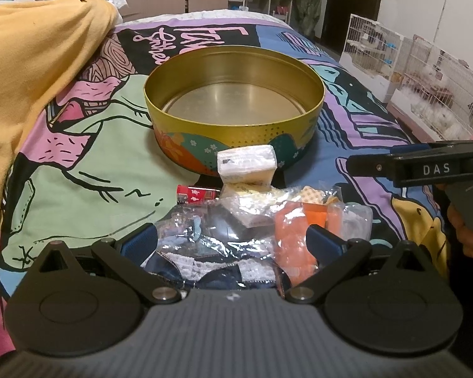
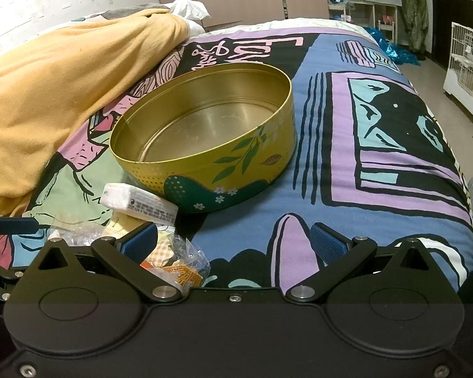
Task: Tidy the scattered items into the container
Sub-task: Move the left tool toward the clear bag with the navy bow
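A round gold tin [image 1: 236, 132] stands empty on the bed; it also shows in the right wrist view [image 2: 211, 170]. In front of it lie a white tissue pack [image 1: 247, 160], a red lighter [image 1: 198, 194], clear plastic packets [image 1: 236, 217] and an orange packet [image 1: 291, 245]. My left gripper [image 1: 233, 244] is open, its fingers on either side of the packet pile. My right gripper [image 2: 235, 244] is open and empty over the bedspread, with the tissue pack [image 2: 142, 203] and a checked packet [image 2: 173, 258] by its left finger. It shows in the left wrist view [image 1: 394, 165] at the right.
A yellow blanket [image 1: 31, 88] is heaped on the left of the bed. White wire cages [image 1: 425, 75] stand on the floor to the right. The patterned bedspread [image 2: 378, 157] stretches right of the tin.
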